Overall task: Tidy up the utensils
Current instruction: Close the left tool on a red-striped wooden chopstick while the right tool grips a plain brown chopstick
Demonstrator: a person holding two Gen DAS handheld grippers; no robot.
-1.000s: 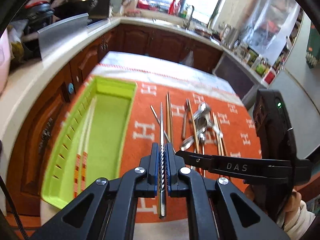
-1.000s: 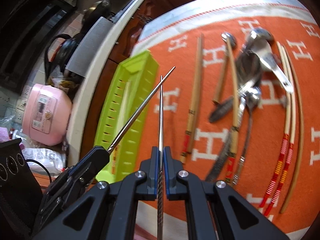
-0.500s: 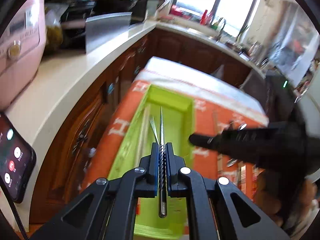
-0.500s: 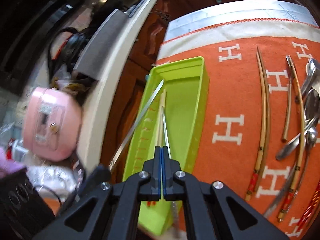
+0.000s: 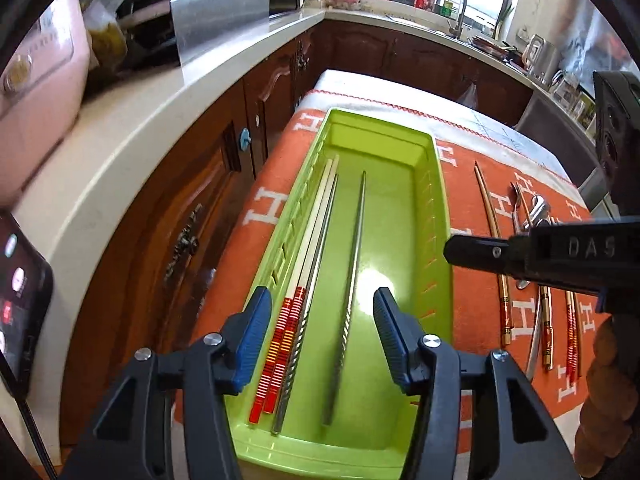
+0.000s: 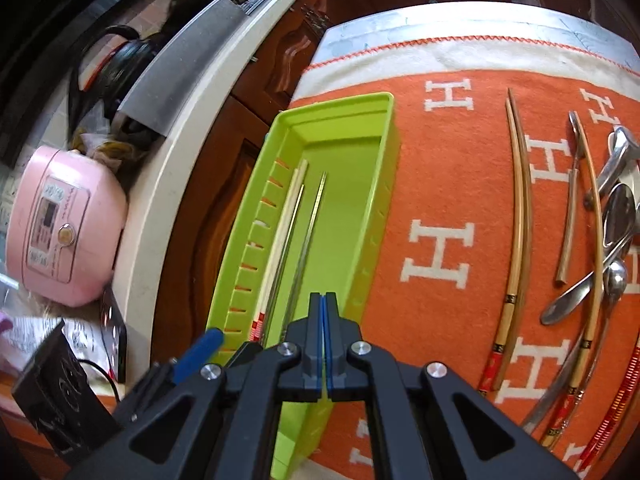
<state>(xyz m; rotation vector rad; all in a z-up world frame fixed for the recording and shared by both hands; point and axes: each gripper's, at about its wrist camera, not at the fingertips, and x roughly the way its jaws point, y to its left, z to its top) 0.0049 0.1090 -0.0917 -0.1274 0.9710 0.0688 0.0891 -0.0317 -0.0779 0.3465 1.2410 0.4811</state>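
Opening over the near end of the green tray (image 5: 436,200) with the left gripper (image 5: 320,320): blue pads apart, pressing on nothing. Directly below and between them, flat on the tray floor, a steel chopstick (image 5: 352,264), free of the grip, long axis parallel to the tray's long walls, tip toward the far end wall. Nearer the tray's left wall, a second steel chopstick (image 5: 294,364) tight against a white pair with red-banded handles (image 5: 310,232), all on the same line.

Pressed fully together and holding nothing: the right gripper (image 6: 322,300), poised above the tray's near right wall, pointing down along its length.

Probably done with this metal pair, so on to the next pick. Still waiting out on the orange cloth (image 6: 440,160), to the right of the tray and well apart from it: first a curved bamboo pair (image 6: 520,208), then a tangle of spoons (image 6: 618,212) and more chopsticks toward the cloth's right edge. Lying near-to-far, roughly parallel to the tray's long walls, handles toward the near edge.

Judged nearer for the right gripper, since all of it sits on that side; for the left, a reach across the tray. No turn of the wrist likely needed, only a sideways shift toward the cloth's right edge, with the pads parted and set across the sticks rather than along them.
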